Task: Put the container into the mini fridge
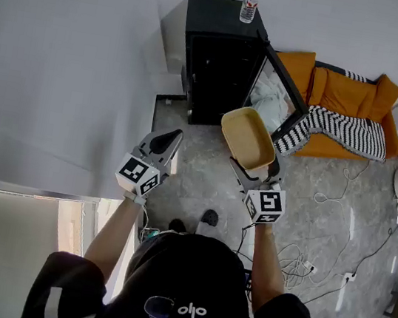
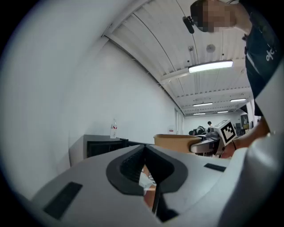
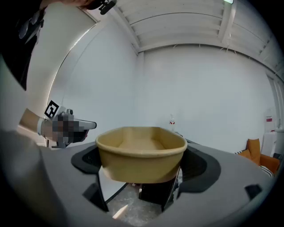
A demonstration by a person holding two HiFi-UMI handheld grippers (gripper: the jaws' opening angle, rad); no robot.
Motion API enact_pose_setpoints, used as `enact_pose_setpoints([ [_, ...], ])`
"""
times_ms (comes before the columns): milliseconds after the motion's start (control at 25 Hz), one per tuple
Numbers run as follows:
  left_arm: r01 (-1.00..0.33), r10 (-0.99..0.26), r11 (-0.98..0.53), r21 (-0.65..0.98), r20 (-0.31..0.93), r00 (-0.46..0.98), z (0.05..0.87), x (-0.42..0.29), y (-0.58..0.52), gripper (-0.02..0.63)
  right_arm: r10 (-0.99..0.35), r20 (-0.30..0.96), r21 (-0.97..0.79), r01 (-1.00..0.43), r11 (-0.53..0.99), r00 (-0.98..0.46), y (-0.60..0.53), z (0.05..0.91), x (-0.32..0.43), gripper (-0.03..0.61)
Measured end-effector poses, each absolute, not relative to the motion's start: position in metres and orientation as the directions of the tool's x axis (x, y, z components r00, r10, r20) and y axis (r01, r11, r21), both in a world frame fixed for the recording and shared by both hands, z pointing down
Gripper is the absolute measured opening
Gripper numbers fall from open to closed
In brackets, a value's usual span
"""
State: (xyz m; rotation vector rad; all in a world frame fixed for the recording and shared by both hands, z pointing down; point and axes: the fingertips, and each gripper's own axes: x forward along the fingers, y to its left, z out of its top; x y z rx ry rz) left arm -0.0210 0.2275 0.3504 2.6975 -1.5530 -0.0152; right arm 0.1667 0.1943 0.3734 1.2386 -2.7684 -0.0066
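We look down on a grey marbled floor (image 1: 198, 163) beside a plain white wall (image 1: 65, 58). An orange sofa (image 1: 348, 92) carries a black-and-white striped blanket (image 1: 342, 132), and white cables (image 1: 317, 267) trail over the floor nearby. Overhead, a strip light (image 2: 211, 67) glows on a white panelled ceiling (image 2: 151, 40).

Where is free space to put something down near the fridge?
The fridge top is bare left of the bottle. The floor before the fridge is bare too. Right of the container, cables crowd the floor. The fridge's inside is too dark to judge.
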Motion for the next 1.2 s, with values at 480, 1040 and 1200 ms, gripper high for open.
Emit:
enact_pose_setpoints([
  [480,-0.867,-0.867,-0.497,0.037,0.018,0.497,0.353,-0.010,0.220,0.008,-0.737,0.090,0.033,-0.737,0.675,-0.670,0.177,0.375,0.169,0.537],
  [1040,-0.868,-0.866,-0.496,0.024,0.052,0.497,0.359,0.017,0.186,0.008,-0.710,0.096,0.022,-0.711,0.703,-0.698,0.136,0.386,0.172,0.537],
  [1200,-0.870,-0.867,-0.493,0.020,0.065,0.494,0.362,0.028,0.171,0.008,-0.703,0.096,0.017,-0.705,0.709,-0.704,0.122,0.389,0.179,0.537],
])
